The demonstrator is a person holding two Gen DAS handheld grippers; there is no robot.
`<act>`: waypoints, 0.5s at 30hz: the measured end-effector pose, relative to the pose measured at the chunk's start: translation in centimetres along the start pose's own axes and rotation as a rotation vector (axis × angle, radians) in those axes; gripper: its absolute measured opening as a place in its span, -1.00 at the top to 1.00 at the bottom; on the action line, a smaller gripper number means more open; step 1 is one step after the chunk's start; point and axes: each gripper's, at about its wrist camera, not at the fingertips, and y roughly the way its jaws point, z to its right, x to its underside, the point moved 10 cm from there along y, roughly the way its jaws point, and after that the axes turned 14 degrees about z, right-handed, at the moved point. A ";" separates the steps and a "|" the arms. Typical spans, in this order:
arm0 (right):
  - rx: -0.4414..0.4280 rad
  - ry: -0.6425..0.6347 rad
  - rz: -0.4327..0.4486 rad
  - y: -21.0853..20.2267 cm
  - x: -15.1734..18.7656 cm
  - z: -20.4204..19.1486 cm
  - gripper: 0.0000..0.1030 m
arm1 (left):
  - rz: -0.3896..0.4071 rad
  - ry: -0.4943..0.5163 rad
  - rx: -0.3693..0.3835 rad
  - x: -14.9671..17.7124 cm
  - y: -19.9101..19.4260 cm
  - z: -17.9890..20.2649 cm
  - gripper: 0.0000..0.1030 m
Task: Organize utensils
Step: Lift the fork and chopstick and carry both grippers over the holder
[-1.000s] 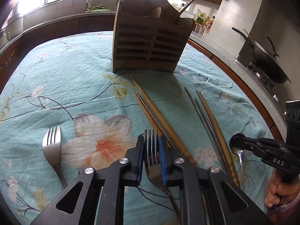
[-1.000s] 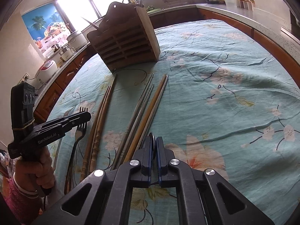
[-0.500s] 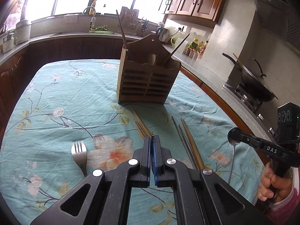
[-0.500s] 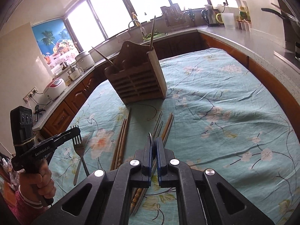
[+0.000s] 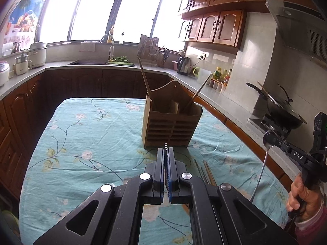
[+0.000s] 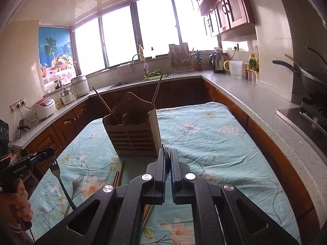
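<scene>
A slatted wooden utensil holder (image 5: pixel 171 122) (image 6: pixel 134 134) stands upright on the teal flowered tablecloth (image 5: pixel 81 132), with two chopsticks (image 5: pixel 144 77) leaning out of it. My left gripper (image 5: pixel 166 150) (image 6: pixel 50 153) is shut on a fork (image 6: pixel 56 169), held above the cloth; its handle hangs down and its tines (image 5: pixel 165 144) poke past the pads. My right gripper (image 6: pixel 167 152) (image 5: pixel 267 138) is shut on a spoon (image 5: pixel 263 167), which dangles by its bowl. Both grippers hover in front of the holder, left and right of it.
A second fork (image 6: pixel 76 181) and several loose chopsticks (image 5: pixel 206 173) (image 6: pixel 119 173) lie on the cloth below the grippers. A dark wok (image 5: pixel 282 110) sits on the stove at the right. Counters with appliances ring the table.
The left gripper closed on the fork. Both grippers then rose off the table with fork and spoon and tipped up, so the holder now sits lower in both views.
</scene>
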 end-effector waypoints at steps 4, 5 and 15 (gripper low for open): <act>0.000 -0.016 0.033 0.8 -1.2 -0.3 0.93 | 0.021 -0.004 -0.010 -1.1 0.3 -0.5 1.00; -0.003 -0.014 0.040 1.1 -1.5 -0.5 0.93 | 0.027 -0.005 -0.013 -1.3 0.4 -0.7 1.00; -0.018 -0.008 0.072 2.9 -2.7 -1.4 0.93 | 0.049 -0.009 -0.021 -3.1 2.1 -1.6 1.00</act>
